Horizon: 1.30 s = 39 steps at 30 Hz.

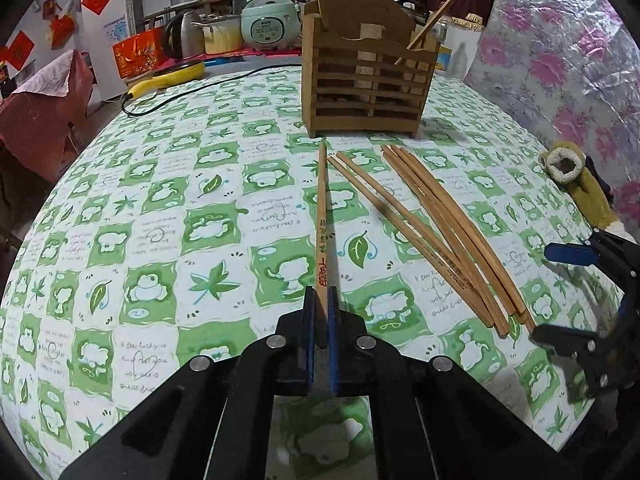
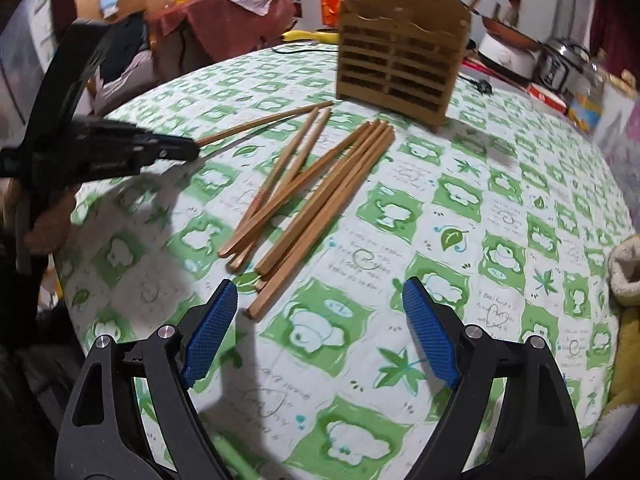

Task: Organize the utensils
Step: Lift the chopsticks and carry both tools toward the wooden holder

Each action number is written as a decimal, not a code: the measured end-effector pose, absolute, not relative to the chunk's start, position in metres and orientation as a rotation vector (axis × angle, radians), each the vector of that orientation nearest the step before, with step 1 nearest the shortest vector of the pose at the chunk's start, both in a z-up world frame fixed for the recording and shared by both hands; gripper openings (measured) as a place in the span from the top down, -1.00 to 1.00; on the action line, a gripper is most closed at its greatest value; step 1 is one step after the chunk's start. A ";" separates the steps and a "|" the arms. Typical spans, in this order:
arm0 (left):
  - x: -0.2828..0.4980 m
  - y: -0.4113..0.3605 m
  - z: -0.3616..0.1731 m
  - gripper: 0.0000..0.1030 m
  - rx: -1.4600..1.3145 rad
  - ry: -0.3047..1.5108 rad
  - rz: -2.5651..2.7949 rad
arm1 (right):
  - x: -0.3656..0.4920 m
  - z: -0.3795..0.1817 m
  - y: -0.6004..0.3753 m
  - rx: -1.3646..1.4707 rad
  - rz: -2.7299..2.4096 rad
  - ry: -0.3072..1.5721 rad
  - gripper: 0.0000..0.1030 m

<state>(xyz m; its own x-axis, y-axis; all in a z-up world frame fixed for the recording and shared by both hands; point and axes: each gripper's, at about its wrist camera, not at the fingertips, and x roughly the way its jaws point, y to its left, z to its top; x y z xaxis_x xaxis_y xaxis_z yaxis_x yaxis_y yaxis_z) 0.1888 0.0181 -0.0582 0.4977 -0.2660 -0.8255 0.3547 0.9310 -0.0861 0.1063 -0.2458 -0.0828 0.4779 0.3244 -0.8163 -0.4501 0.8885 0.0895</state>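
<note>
My left gripper [image 1: 320,300] is shut on the thick end of one wooden chopstick [image 1: 322,208] with red characters; its tip points toward the slatted wooden holder [image 1: 368,80]. From the right wrist view the left gripper [image 2: 188,148] sits at the left with that chopstick [image 2: 264,120] sticking out of it. Several loose chopsticks [image 1: 440,232] lie fanned on the green-and-white tablecloth [image 1: 160,240] in front of the holder [image 2: 400,60]. My right gripper [image 2: 320,284] stands open just short of the near ends of the pile [image 2: 320,192], nothing between its pads. It shows at the right edge as the right gripper [image 1: 560,296].
Two chopsticks stand in the holder, one [image 1: 432,20] at its right. Behind it are a rice cooker [image 1: 270,22], a kettle [image 1: 184,36] and a yellow corded tool [image 1: 168,78]. A yellow plush item [image 1: 568,172] lies at the table's right. A hand [image 2: 44,224] grips the left tool.
</note>
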 end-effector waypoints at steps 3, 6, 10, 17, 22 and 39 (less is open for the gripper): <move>0.187 0.017 -0.059 0.88 0.112 0.982 -0.373 | 0.111 -0.090 -0.248 -0.139 0.457 1.015 -0.41; 0.185 0.018 -0.060 0.88 0.118 0.987 -0.373 | 0.113 -0.091 -0.265 -0.121 0.403 1.019 -0.34; 0.184 0.019 -0.061 0.88 0.120 0.995 -0.371 | 0.110 -0.093 -0.284 -0.068 0.372 1.019 -0.09; 0.182 0.012 -0.063 0.48 0.164 0.997 -0.345 | 0.110 -0.092 -0.275 -0.086 0.397 1.002 0.31; 0.179 0.010 -0.064 0.87 0.161 1.003 -0.375 | 0.106 -0.092 -0.274 -0.042 0.418 0.996 0.83; 0.173 0.017 0.037 0.88 0.093 0.754 -0.366 | 0.115 0.007 -0.318 0.093 0.301 0.703 0.88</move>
